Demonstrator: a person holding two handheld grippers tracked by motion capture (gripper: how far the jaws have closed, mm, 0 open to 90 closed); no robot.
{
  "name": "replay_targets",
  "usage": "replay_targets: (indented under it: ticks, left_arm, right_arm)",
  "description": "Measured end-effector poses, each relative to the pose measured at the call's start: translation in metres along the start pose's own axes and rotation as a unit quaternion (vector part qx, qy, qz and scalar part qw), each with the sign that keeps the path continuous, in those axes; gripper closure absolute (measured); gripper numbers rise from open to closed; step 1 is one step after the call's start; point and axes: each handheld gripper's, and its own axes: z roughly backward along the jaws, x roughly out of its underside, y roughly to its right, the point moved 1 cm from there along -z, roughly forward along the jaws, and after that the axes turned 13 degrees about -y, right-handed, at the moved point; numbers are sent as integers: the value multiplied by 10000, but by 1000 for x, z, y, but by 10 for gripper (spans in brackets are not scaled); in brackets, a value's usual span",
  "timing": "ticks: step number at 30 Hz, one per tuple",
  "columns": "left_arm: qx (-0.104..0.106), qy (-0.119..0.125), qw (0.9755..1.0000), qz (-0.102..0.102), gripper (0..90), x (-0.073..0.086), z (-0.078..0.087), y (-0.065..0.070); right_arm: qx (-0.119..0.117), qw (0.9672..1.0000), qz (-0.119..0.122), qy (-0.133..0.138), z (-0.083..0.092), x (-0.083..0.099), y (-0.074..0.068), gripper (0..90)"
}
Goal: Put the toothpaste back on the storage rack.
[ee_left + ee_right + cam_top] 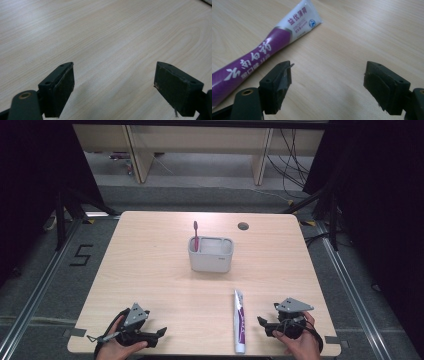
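right gripper (266, 326) – jaws wide, empty, facing tube (240, 321) for pickup | left gripper (159, 334) – jaws wide, empty | holder (210, 254) waits far, brush (196, 235) upright

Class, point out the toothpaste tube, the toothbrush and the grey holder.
toothpaste tube (240, 320), high view, purple middle of tube.
toothbrush (196, 236), high view, pink handle.
grey holder (210, 262), high view, front wall.

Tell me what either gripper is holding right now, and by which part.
Nothing is held. The left gripper and right gripper both stand open over bare wood; the purple-and-white toothpaste tube lies untouched beside the right one.
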Motion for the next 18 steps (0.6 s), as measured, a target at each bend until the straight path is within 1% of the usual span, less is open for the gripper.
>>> replay_targets:
  ticks: [1,2,3,4,5,6,7,8,9,10,11,12,13,14,15,16,17,18]
  left_arm:
    - [-4,-17,10000,-5,161,0,0,0]
    - [-56,-84,9999,-74,161,1,0,-1]
    - [7,-22,10000,-50,162,1,-1,0]
    - [7,-22,10000,-50,162,1,-1,0]
    - [-11,-28,10000,-44,162,1,-1,1]
    - [-12,-79,9999,-84,162,2,0,1]
    - [-12,-79,9999,-84,162,2,0,1]
    - [-17,-114,9998,-137,162,3,1,0]
    - [-21,-51,10000,-83,162,2,1,1]
    - [-21,-51,10000,-83,162,2,1,1]
    - [10,-50,9999,-87,162,2,1,0]
    - [10,-50,9999,-87,162,2,1,0]
    - [-13,-133,9998,-160,162,3,1,0]
    - [-23,-145,9997,-191,162,3,1,0]
    - [-25,-128,9998,-174,162,3,0,0]
    - [6,-65,9999,-145,162,3,1,1]
    - [6,-65,9999,-145,162,3,1,1]
    - [-60,-105,9998,-184,162,3,1,0]
  right_arm:
    - [-75,10000,41,-2,0,-2,0,233]
    - [-75,10000,41,-2,0,-2,0,233]
    - [-15,10000,50,-17,1,-3,-1,233]
    - [-15,10000,50,-17,1,-3,-1,233]
    - [51,9999,115,-4,0,-5,-1,234]
    - [-12,10000,34,-39,1,-7,-3,236]
    - [-54,9999,-52,-68,2,-9,-5,236]
    - [-64,10000,23,-29,2,-11,-5,244]
    - [-134,9999,54,-46,3,-13,-6,261]
    - [-134,9999,54,-46,3,-13,-6,261]
    - [-224,9997,-60,-28,5,-16,-11,266]
    - [-224,9997,-60,-28,5,-16,-11,266]
    - [-294,9996,38,-29,7,-18,-10,266]
    - [-404,9992,-40,-45,7,-21,-14,265]
    - [-404,9992,-40,-45,7,-21,-14,265]
    - [-406,9992,39,-53,5,-23,-16,259]
    - [-406,9992,39,-53,5,-23,-16,259]
    - [-467,9988,94,-140,4,-24,-18,258]
